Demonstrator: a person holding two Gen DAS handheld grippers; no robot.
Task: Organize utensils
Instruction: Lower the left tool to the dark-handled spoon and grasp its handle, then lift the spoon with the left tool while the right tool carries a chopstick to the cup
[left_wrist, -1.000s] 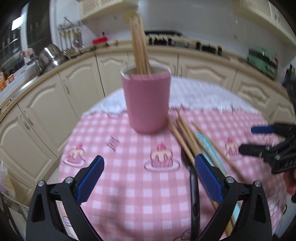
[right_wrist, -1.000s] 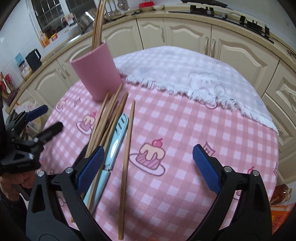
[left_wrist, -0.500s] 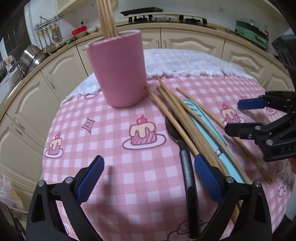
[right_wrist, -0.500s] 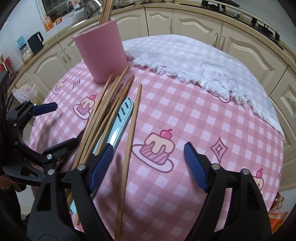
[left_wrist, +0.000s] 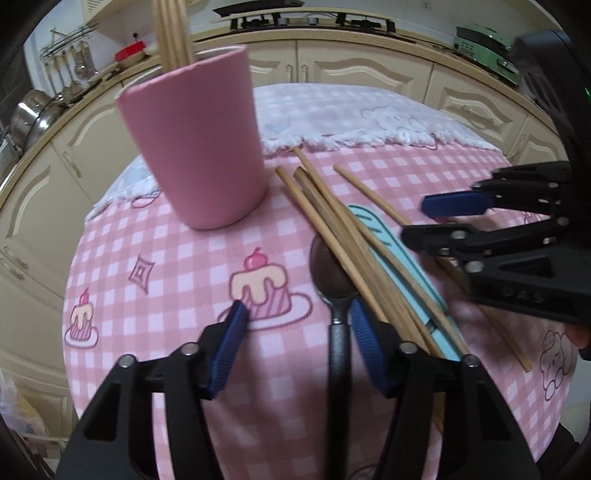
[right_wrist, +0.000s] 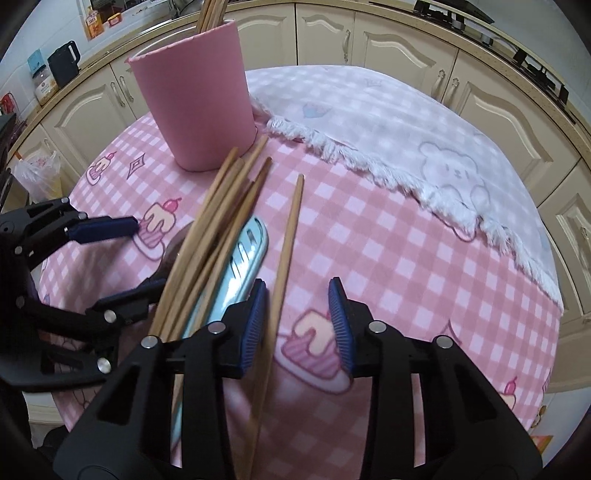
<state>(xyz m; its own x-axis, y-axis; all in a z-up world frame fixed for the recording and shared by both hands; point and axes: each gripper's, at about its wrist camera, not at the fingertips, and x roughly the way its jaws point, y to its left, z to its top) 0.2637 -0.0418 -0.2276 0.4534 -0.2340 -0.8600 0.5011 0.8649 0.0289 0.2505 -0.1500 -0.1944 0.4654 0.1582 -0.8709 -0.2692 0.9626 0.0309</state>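
Observation:
A pink cup holding several chopsticks stands on the pink checked tablecloth; it also shows in the right wrist view. Beside it lie several loose chopsticks, a light blue knife and a dark spoon. My left gripper is open and low, with the spoon's handle between its fingers near the right pad. My right gripper is open, with a single chopstick between its fingers next to the left pad.
A white bear-print cloth covers the far part of the round table. Cream kitchen cabinets curve behind it. The table edge drops off at the left and at the right.
Both grippers have dropped closer to the table and narrowed their jaws. The left one now straddles the spoon handle; the right one straddles the single chopstick.

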